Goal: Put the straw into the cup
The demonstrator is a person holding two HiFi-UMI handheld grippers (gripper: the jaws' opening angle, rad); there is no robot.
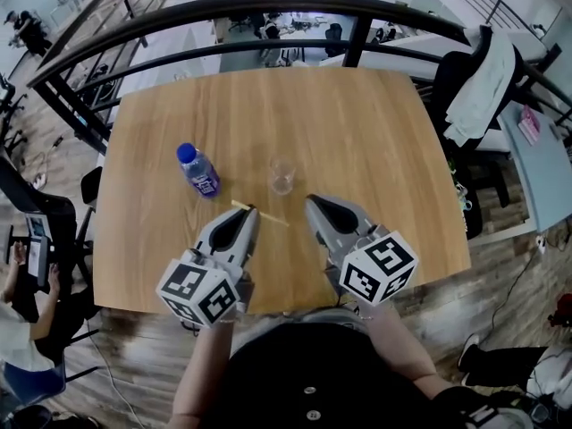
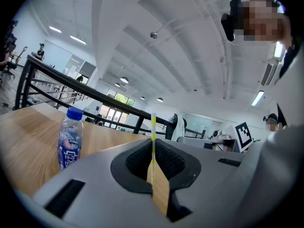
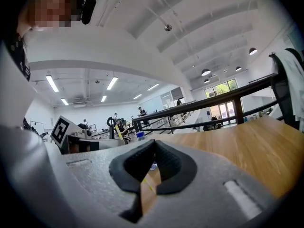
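Left gripper (image 1: 253,211) jaws pinch the yellow-striped straw (image 1: 273,218) near its middle, just near of the clear cup (image 1: 282,175) (upright on the table (image 1: 375,123)). Right gripper (image 1: 311,202) jaws pressed together, empty. Bottle (image 1: 198,170) left of cup

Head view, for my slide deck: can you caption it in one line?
Left gripper grips the yellow straw, the clear cup standing just beyond it on the wooden table.

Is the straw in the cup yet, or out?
Out. The straw is pinched in the left gripper's shut jaws, short of the cup, which stands upright and apart on the table.
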